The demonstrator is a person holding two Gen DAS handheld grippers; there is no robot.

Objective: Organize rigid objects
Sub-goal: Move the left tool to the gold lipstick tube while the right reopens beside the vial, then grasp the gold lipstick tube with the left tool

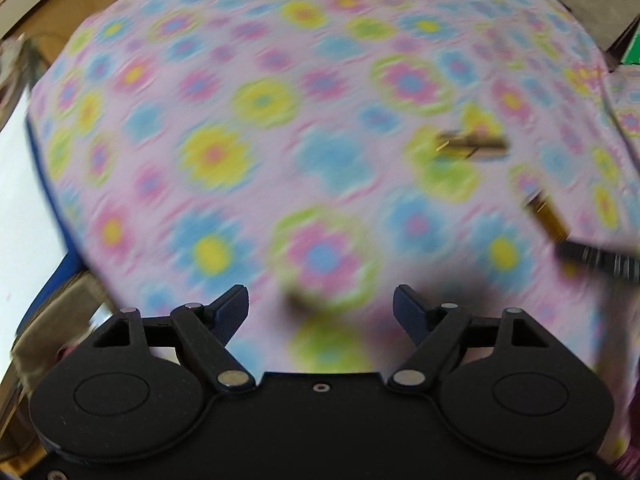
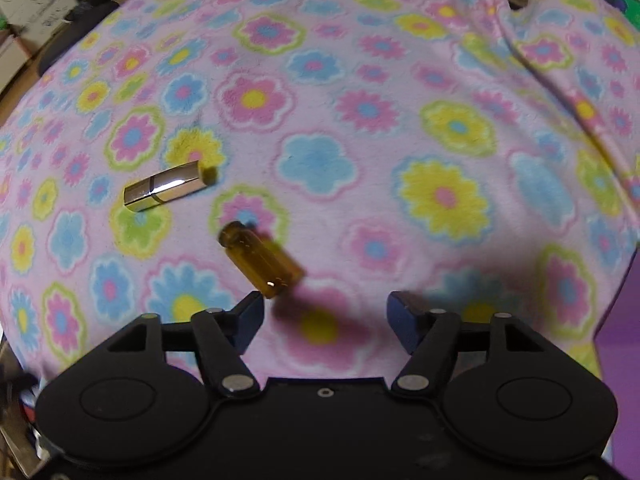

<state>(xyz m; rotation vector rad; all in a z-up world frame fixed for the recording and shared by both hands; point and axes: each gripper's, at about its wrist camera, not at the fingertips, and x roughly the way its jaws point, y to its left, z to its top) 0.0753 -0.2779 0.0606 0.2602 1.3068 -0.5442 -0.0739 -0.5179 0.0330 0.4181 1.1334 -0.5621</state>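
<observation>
My right gripper (image 2: pixel 326 304) stands open over a flowered pink blanket (image 2: pixel 400 80), nothing between its pads. An amber glass vial (image 2: pixel 260 260) lies tilted just ahead of its left fingertip (image 2: pixel 250 312), apart from it, with a dark shadow to its lower right. A shiny gold tube (image 2: pixel 162 192) lies further left. The left wrist view is blurred. My left gripper (image 1: pixel 320 294) is open too. The gold tube (image 1: pixel 472 146) and the amber vial (image 1: pixel 546 216) show at its right. A small dark brown smear (image 1: pixel 298 304) sits between its fingers; I cannot tell what it is.
The blanket (image 1: pixel 280 80) covers a rounded surface that drops off at the left, beside a white surface (image 1: pixel 24 200). A fold runs across the blanket at the right (image 2: pixel 560 92). The other gripper's black part (image 1: pixel 600 260) shows at the right edge.
</observation>
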